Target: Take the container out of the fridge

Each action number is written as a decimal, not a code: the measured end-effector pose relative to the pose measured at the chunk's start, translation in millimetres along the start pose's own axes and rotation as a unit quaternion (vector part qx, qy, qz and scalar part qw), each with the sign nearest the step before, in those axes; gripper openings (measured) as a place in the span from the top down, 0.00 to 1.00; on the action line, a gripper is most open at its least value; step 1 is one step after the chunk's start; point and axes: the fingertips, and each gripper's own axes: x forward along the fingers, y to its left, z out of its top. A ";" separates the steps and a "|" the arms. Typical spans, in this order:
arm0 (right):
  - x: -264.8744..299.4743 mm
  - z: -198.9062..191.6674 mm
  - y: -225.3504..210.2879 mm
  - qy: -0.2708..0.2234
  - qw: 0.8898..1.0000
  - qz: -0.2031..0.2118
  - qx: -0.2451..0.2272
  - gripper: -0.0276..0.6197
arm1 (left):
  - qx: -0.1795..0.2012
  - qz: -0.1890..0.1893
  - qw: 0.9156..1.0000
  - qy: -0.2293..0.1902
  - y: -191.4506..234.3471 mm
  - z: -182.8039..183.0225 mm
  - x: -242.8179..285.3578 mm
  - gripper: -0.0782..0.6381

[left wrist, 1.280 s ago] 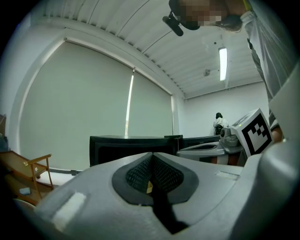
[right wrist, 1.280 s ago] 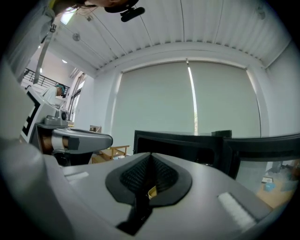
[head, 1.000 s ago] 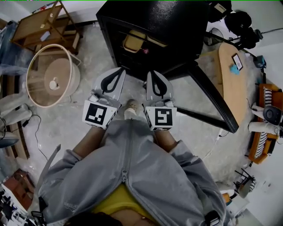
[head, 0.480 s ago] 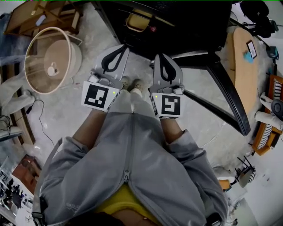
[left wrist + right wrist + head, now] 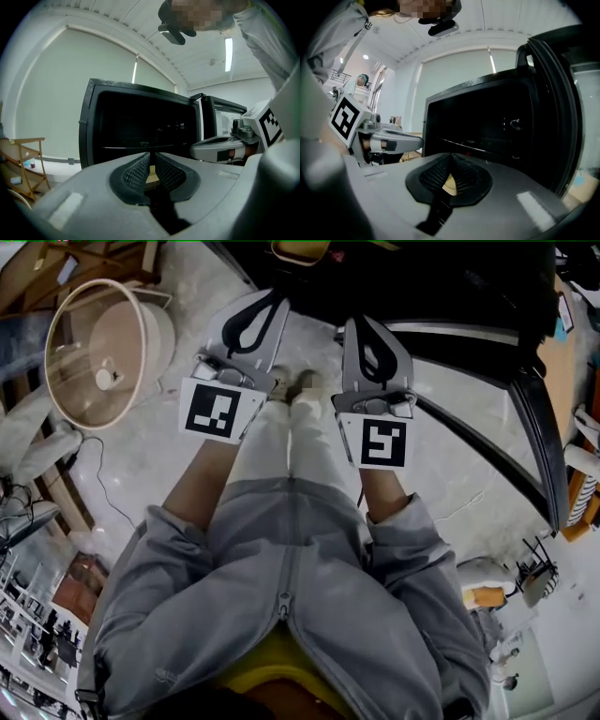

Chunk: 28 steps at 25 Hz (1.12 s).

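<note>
Black fridge (image 5: 450, 287) backdrop, tan container (image 5: 300, 249)

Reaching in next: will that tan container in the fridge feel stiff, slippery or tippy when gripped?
The container shows only as a tan edge at the head view's top, inside the fridge. Its clean rimmed outline suggests rigid plastic, probably stiff but smooth, so possibly slippery. It seems low and flat, so unlikely to roll or tip. Weight unknowable: contents hidden.
</note>
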 end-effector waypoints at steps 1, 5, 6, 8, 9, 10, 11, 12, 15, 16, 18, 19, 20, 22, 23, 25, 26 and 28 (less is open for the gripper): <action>1.9 -6.4 -1.0 0.000 1.000 -0.002 -0.001 0.96 | -0.002 0.000 1.000 -0.003 2.7 -6.1 3.9 0.83; 6.1 -25.1 -1.4 0.001 1.000 -0.011 0.013 0.96 | -0.007 0.004 1.000 -0.010 9.1 -31.2 15.2 0.80; 6.6 -29.7 -1.5 0.002 1.000 -0.012 0.011 0.96 | -0.010 0.005 1.000 -0.010 9.7 -37.8 17.2 0.79; 10.5 -37.8 -1.6 0.005 1.000 -0.013 0.004 0.96 | -0.014 0.007 1.000 -0.002 12.6 -51.3 20.8 0.76; 14.9 -39.9 -1.0 0.005 1.000 -0.014 0.006 0.96 | -0.014 0.007 1.000 0.001 15.5 -57.7 23.5 0.75; 19.6 -41.7 0.1 0.004 1.000 -0.015 0.008 0.96 | -0.015 0.007 1.000 0.005 18.7 -64.7 26.5 0.73; 23.8 -44.3 1.3 0.004 1.000 -0.016 0.007 0.96 | -0.016 0.007 1.000 0.009 21.4 -72.1 29.7 0.70; 26.8 -47.5 2.1 0.005 1.000 -0.017 0.005 0.96 | -0.017 0.007 1.000 0.012 23.2 -79.1 33.1 0.68; 26.8 -57.7 -0.1 0.009 1.000 -0.019 0.004 0.96 | -0.016 0.006 1.000 0.021 21.0 -95.7 43.0 0.64; 25.7 -61.1 -1.8 0.011 1.000 -0.020 0.005 0.96 | -0.016 0.006 1.000 0.025 19.8 -102.0 46.3 0.62; 26.0 -68.6 -4.3 0.016 1.000 -0.024 0.007 0.96 | -0.015 0.005 0.999 0.035 20.2 -116.9 54.4 0.58; 26.9 -72.9 -4.9 0.020 0.999 -0.024 0.007 0.96 | -0.013 0.004 0.999 0.038 21.7 -123.6 58.7 0.55; 28.1 -77.1 -5.2 0.025 0.999 -0.024 0.004 0.96 | -0.009 0.004 0.999 0.042 24.0 -129.5 62.5 0.54; 31.5 -84.2 -5.5 0.032 0.999 -0.023 -0.002 0.96 | -0.005 0.009 0.999 0.053 30.8 -140.9 67.9 0.51; 33.3 -87.7 -6.3 0.036 0.999 -0.024 -0.004 0.96 | -0.003 0.013 0.998 0.059 34.4 -146.8 70.6 0.50; 36.0 -93.6 -9.8 0.040 0.999 -0.030 -0.003 0.96 | 0.000 0.018 0.997 0.070 39.8 -158.6 77.2 0.47; 37.8 -95.9 -11.3 0.041 0.999 -0.033 -0.001 0.96 | 0.000 0.022 0.997 0.076 42.8 -165.0 80.8 0.45; 43.8 -100.2 -11.8 0.043 0.998 -0.035 0.000 0.96 | -0.004 0.031 0.996 0.087 51.6 -178.5 88.1 0.42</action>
